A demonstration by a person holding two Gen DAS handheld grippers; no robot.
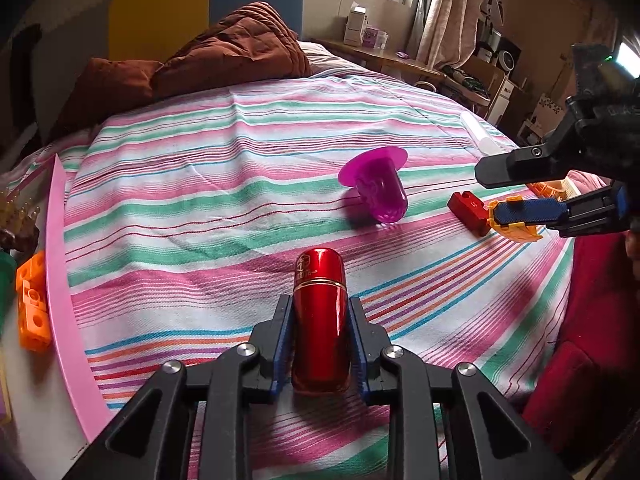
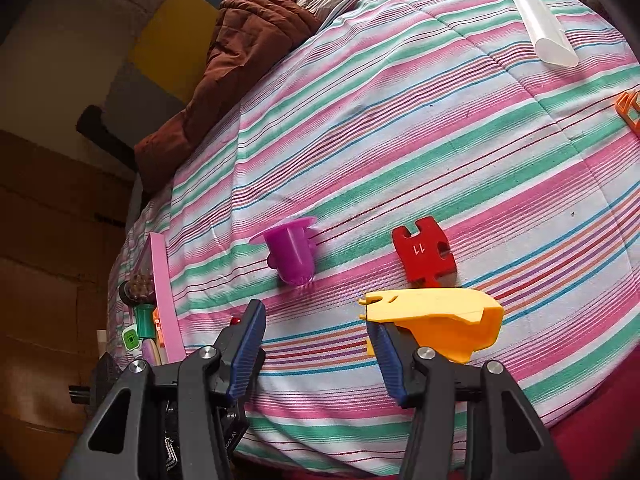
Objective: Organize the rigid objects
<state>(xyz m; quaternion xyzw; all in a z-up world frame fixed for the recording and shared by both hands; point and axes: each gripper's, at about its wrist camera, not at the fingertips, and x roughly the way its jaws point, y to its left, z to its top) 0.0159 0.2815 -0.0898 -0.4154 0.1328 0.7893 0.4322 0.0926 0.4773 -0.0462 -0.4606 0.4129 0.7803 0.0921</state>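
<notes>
Bedding: a striped sheet of pink, green and white covers the bed that carries every item. At the far left edge, a pink tray holds orange blocks and other small toys too crowded to identify. Near the middle, the left tongs are clamped on a red metal capsule; both blue pads press its sides, and its rounded gold-banded cap projects beyond the fingertips. Further out on the sheet, a purple flanged cup lies tipped on its side, well apart from the capsule. To its right rests a red puzzle-shaped block marked "11", flat on the sheet. Just beside that block sits a yellow plastic piece. The right tongs stand partly open and hold nothing; the right-hand pad lies against the near edge of the yellow piece, while the left-hand pad is clear of it. At the far right, a translucent white tube lies on the sheet, with an orange item cut off by the frame edge.
</notes>
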